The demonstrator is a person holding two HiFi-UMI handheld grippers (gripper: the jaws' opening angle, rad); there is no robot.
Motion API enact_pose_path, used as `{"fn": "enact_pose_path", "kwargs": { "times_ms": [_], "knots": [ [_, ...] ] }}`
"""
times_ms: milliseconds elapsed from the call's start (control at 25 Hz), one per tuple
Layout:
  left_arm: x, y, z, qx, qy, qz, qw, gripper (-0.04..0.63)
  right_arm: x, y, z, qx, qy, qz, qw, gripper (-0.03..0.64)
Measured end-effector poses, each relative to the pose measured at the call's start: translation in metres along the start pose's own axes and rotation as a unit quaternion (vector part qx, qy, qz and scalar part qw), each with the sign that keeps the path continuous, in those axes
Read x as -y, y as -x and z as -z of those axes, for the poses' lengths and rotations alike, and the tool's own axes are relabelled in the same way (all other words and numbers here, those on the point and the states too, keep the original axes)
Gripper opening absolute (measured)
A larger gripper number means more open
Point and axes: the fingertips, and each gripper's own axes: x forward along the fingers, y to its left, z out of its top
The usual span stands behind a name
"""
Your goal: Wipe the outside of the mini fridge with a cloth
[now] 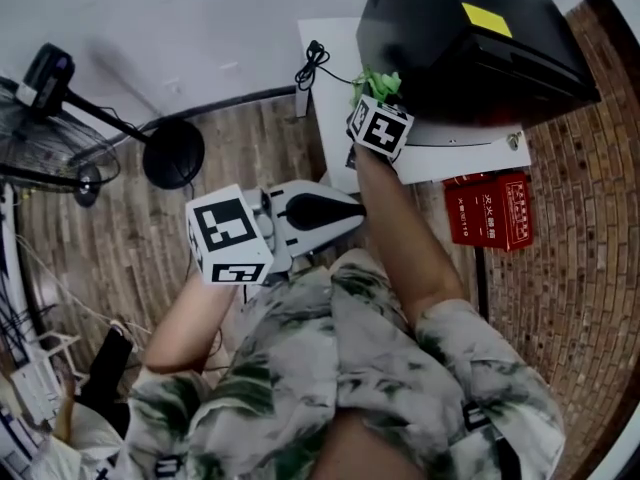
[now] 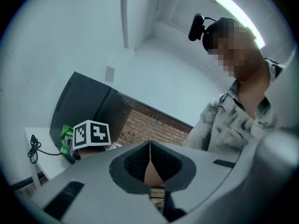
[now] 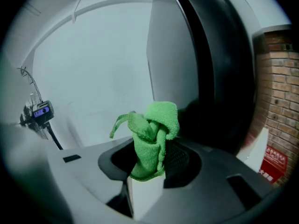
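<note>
Fridge (image 1: 470, 38) on table (image 1: 330, 98); cable (image 1: 312, 63) left of fridge, cloth (image 1: 378, 85) just beside fridge's left side, box (image 1: 490, 208) before fridge, fan (image 1: 50, 138) well left.

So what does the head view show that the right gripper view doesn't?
Only the head view: the left gripper, a floor fan and the person's patterned shirt. Only the right gripper view: a close look at the right gripper, with its jaws clamped on the bunched green cloth. Both: that cloth, the black mini fridge and a red box.
</note>
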Motion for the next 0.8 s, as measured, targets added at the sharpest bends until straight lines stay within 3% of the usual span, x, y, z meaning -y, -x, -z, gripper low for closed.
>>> {"fn": "enact_pose_path", "kwargs": {
  "times_ms": [200,480,800],
  "knots": [
    [0.002,-0.001,-0.004,0.005,-0.005,0.001,1.0000,0.028,-0.025,0.018,-0.068,0.068,0.011,-0.034,0.997,0.153],
    [0.003,-0.007,-0.010,0.007,-0.014,-0.002,0.9999,0.028,-0.044,0.046,-0.184,0.171,0.008,-0.059,0.983,0.153],
    [-0.002,-0.026,-0.019,0.007,-0.014,-0.024,0.9996,0.028,-0.038,0.040,-0.214,0.182,-0.038,-0.082,0.979,0.153]
  ]
}}
